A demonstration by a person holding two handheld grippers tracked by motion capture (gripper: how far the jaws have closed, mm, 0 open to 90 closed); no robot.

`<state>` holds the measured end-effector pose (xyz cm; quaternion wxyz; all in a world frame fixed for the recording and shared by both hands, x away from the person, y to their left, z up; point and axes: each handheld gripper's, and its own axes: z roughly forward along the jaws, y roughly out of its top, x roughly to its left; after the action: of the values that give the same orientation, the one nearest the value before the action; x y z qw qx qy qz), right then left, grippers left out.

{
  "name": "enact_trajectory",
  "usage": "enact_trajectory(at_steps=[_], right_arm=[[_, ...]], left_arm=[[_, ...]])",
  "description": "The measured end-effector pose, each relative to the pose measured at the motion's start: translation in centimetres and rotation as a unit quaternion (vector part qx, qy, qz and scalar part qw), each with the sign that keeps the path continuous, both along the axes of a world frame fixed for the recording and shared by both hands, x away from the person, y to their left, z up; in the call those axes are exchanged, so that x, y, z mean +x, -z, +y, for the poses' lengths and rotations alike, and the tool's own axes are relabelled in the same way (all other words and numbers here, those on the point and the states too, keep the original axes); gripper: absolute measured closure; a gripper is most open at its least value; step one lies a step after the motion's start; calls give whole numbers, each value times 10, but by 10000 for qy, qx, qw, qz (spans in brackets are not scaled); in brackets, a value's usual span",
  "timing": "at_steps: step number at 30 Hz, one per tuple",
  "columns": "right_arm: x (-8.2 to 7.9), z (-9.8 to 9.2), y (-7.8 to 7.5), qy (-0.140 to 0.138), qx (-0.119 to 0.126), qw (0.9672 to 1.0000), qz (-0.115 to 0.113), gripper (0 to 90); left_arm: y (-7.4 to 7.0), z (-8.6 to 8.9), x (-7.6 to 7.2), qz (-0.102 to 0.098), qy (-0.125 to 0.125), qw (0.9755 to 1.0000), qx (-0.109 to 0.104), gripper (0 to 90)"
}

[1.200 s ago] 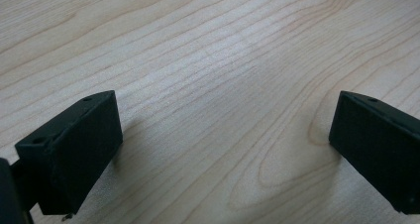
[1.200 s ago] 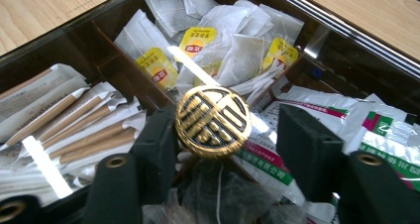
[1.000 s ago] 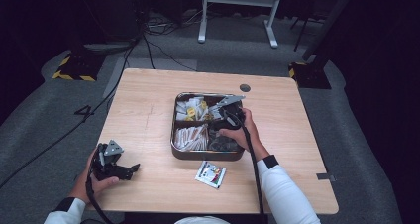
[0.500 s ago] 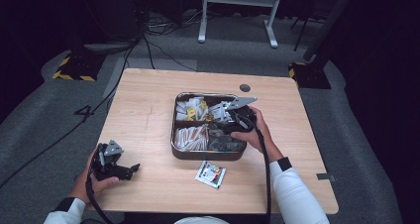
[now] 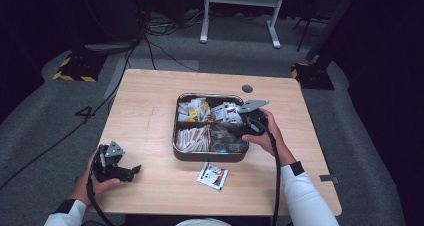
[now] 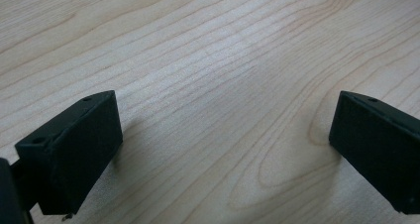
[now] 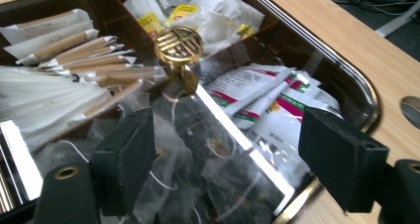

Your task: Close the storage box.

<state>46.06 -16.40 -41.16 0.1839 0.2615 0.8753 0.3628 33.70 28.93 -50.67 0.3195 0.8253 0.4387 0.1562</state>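
While the right gripper (image 7: 223, 149) hangs with jaws just opened and empty over the box (image 5: 176, 147) at mid-table, its glass lid (image 7: 218, 149), seemingly rigid, slick and breakable, is best lifted by the gold knob (image 7: 178, 45).

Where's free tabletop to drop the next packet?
Widest bare wood is left of the tray, reaching the table's left edge above the left hand-held gripper. A bare strip runs behind the tray. It is crowded in front of the tray, by the loose packet, and on its right, by the right hand-held gripper.
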Motion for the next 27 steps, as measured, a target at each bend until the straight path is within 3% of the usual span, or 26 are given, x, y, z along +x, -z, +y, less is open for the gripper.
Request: enact_trajectory(at_steps=[8,27], right_arm=[[-5,-12,-2,85,-91,9998,-143,227],[-18,-31,4,141,-422,9988,-179,246]], left_arm=[[0,0,0,1,-1,10000,1,3],[0,0,0,2,1,10000,0,3]])
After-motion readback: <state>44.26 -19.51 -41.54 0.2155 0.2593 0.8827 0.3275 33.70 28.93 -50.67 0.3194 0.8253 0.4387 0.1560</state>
